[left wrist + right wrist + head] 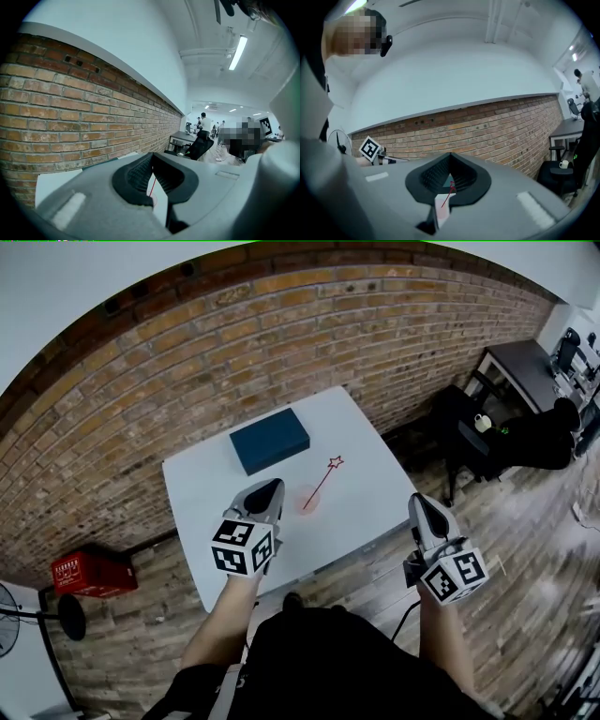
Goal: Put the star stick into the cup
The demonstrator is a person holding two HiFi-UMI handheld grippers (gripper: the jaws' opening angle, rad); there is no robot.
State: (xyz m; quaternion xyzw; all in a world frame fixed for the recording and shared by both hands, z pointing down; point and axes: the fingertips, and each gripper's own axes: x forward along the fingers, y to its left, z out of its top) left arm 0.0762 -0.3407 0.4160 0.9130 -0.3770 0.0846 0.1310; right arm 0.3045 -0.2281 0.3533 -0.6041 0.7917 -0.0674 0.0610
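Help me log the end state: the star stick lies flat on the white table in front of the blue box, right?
No. The star stick does not lie flat; it stands slanted in the cup on the white table in front of the blue box, as the head view shows.

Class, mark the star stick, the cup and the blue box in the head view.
star stick (pixel 322 482), head view, middle of its shaft
cup (pixel 314 504), head view, right part of the cup
blue box (pixel 270 440), head view, centre of its top
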